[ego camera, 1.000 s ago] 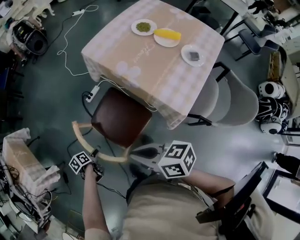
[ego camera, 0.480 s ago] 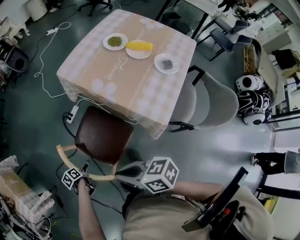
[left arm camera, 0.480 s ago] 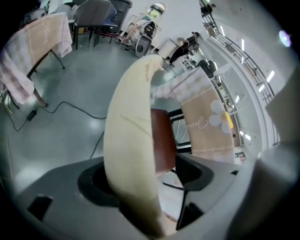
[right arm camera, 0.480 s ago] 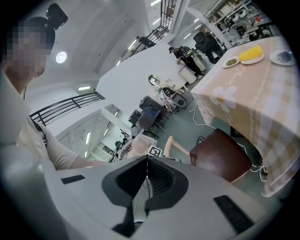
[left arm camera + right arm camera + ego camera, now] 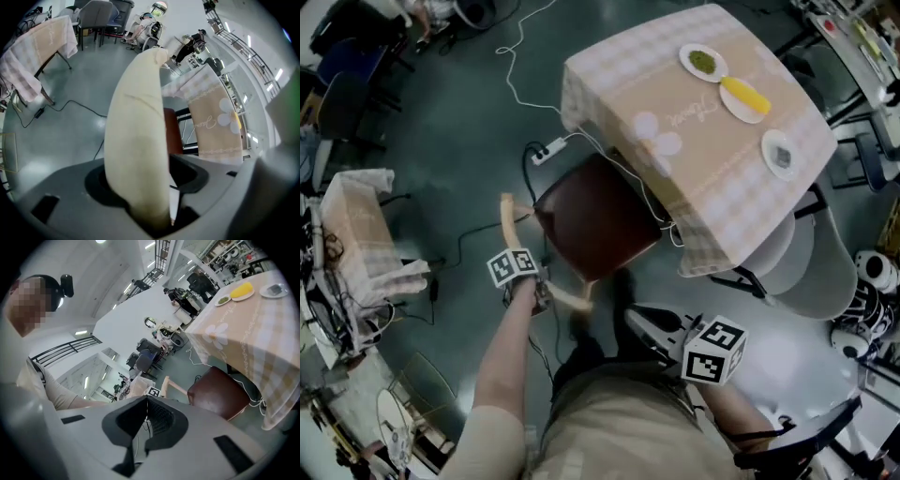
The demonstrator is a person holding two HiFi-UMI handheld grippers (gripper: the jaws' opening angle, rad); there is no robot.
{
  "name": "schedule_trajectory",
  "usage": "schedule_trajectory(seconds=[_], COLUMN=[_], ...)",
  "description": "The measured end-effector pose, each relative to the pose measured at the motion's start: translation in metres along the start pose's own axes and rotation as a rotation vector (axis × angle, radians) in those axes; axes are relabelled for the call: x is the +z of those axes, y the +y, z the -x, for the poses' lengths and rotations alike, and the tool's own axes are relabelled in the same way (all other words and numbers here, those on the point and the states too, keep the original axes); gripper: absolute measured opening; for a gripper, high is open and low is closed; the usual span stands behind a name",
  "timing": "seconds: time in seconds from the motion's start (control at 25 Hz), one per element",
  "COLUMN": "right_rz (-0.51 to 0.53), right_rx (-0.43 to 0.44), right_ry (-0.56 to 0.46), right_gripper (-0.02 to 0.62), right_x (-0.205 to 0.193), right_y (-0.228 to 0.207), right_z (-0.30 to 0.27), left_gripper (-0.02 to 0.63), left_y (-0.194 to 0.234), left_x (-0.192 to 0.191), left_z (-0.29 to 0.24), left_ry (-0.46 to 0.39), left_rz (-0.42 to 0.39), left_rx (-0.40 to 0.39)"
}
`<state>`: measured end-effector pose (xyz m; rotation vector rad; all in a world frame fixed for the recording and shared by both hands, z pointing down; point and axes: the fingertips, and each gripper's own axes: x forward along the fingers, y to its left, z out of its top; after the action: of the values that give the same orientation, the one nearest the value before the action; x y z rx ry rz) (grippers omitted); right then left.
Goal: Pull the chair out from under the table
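1. The chair (image 5: 598, 223) stands on the floor at the table's (image 5: 712, 141) near edge. Its brown seat is mostly exposed, and only the far side is tucked beneath the tablecloth hem.
2. The curved backrest rail (image 5: 138, 131) is taken as the handle, since it faces away from the table. The left gripper's (image 5: 546, 298) jaws are closing on it, and the rail fills the gap between them.
3. The right gripper (image 5: 146, 405) is kept closed and empty, held back near the body; it is judged unneeded for the pull.
4. A white cable (image 5: 581, 141) trails under the table, so snagging is judged possible.
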<state>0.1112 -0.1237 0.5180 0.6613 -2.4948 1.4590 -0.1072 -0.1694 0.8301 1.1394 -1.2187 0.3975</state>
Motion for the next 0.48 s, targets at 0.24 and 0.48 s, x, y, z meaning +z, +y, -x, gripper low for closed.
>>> schedule_trajectory(seconds=[0.24,0.48], right_rz=[0.001,0.027], right_rx=[0.018,0.048], right_ry=[0.036,0.078], right_gripper=[0.011,0.011], right_x=[-0.01,-0.012], right_y=[0.006,0.013], right_z=[-0.024,-0.029], left_gripper=[0.287,0.243], left_y=[0.008,0.009], left_x=[0.005,0.007], left_z=[0.01,0.01], left_ry=[0.011,-0.017], left_rz=[0.008,0.087], left_rx=[0.01,0.004])
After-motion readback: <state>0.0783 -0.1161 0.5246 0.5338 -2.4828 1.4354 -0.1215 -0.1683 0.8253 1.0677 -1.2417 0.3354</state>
